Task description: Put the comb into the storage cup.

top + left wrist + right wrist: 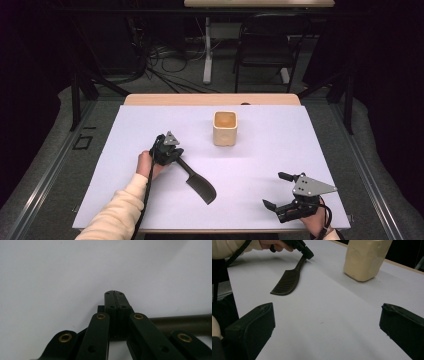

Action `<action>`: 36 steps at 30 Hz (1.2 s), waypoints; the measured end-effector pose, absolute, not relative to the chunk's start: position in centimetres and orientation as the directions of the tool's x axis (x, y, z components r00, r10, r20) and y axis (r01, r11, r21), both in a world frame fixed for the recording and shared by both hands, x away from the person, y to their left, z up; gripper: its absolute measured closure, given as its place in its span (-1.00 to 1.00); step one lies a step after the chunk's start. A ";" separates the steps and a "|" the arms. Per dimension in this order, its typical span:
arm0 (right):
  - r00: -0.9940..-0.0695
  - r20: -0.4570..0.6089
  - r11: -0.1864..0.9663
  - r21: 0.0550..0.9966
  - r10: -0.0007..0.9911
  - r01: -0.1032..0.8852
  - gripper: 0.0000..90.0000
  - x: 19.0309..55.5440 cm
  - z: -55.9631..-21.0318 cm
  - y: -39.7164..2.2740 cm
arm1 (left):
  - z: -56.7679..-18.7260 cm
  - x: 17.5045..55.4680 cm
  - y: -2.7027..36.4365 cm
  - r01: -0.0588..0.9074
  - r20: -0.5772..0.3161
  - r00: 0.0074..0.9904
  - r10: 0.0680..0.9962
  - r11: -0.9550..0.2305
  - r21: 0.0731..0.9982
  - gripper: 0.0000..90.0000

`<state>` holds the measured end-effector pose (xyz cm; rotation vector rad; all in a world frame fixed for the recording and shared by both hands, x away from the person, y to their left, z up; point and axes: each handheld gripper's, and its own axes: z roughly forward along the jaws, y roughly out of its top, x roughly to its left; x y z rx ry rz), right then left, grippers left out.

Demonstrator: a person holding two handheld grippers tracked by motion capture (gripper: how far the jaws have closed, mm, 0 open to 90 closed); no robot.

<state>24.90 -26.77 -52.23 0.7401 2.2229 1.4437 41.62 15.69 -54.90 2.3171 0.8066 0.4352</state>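
A dark slotted spatula (202,187) lies flat on the white sheet, blade toward the front edge. Its handle (180,325) runs out sideways from between my left gripper's (115,293) jaws, which are pressed together on its end. In the high view that left gripper (176,156) sits left of centre, a hand behind it. The right gripper view has the spatula (287,282) and left gripper (308,253) at upper left. My right gripper (274,189) stands open near the front right corner, with bare sheet between its jaws (327,312).
A cream square cup (224,128) stands upright toward the back middle of the white sheet (280,145), and rises at upper right in the right gripper view (365,258). Beyond the table are a black chair (267,45), cables and a table leg.
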 end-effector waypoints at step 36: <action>-0.783 -0.033 0.337 0.913 0.621 0.229 -1.00 25.0 -52.3 -26.7 | -54.8 37.9 17.9 0.441 0.078 0.793 0.605 -0.656 0.613 0.97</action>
